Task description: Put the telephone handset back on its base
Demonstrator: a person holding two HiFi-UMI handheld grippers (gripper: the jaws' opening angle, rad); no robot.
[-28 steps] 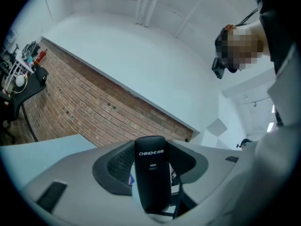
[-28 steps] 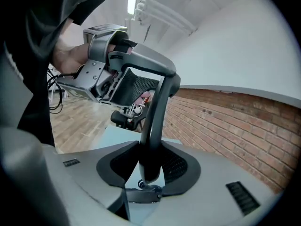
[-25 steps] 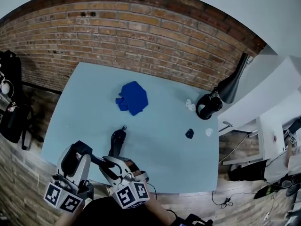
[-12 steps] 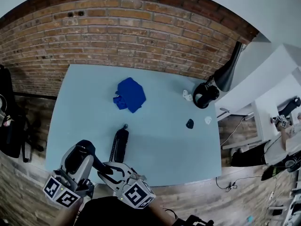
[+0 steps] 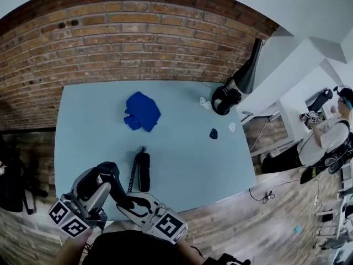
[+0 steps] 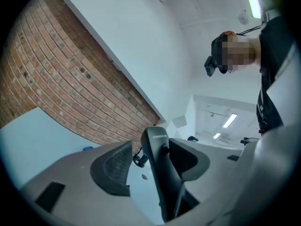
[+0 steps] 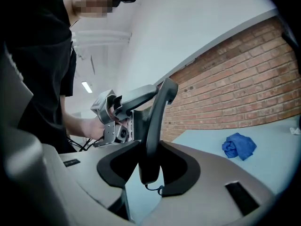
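- Your right tongs [image 7: 149,166] are clamped on the lower end of the black telephone handset [image 7: 159,108], with a pad on each side of it and a loop of cord [image 7: 154,188] hanging just under that end.
- Your left tongs [image 6: 160,157] stand apart. The same handset runs up between them, leaning on one jaw with a clear gap to the other pad.
- You hold the handset over the near edge of the light blue table [image 5: 187,148], apart from its base.
- The slim black base [image 5: 143,170] lies flat on the table just beyond the tongs, and its cord [image 5: 132,175] trails along its left side.
- Farther back there is a crumpled blue cloth [image 5: 140,110]. Well to the right lie a small dark object [image 5: 213,133] and some white bits [image 5: 232,127].
- A brick wall [image 5: 138,37] stands behind the table.
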